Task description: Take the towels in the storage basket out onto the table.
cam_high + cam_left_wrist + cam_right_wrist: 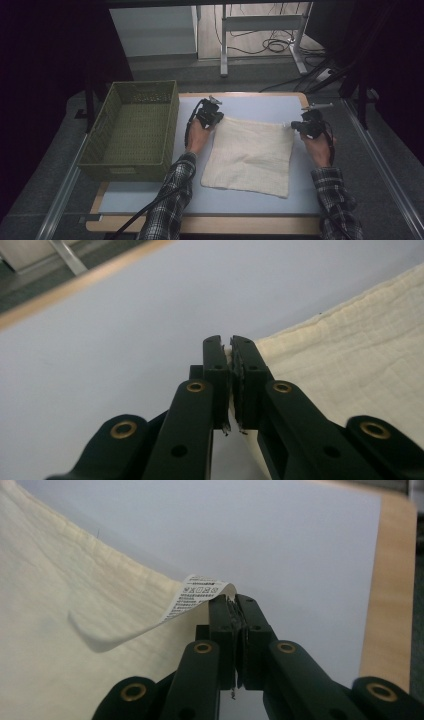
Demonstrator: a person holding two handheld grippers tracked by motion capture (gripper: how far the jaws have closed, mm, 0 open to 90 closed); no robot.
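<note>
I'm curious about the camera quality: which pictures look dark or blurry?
High view: dim, edges nearly black, cream square cloth still clear. Left gripper view: evenly lit, black jaws close up slightly soft. Right gripper view: small white printed care label sharp, far wooden table edge blurred.

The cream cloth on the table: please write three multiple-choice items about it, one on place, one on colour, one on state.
1. Where is the green woven basket relative to the cream square cloth?
A. to its left
B. to its right
C. on top of it

2. What colour is the mat under the cloth?
A. red
B. pale blue-grey
C. black

3. What are the left gripper and right gripper doing?
A. both open above the cloth
B. both shut on a far corner of the cloth
C. both resting in the basket

Answers: 1 A, the basket stands left of the cloth; 2 B, the mat shows around it; 3 B, the fingers pinch fabric.
</note>
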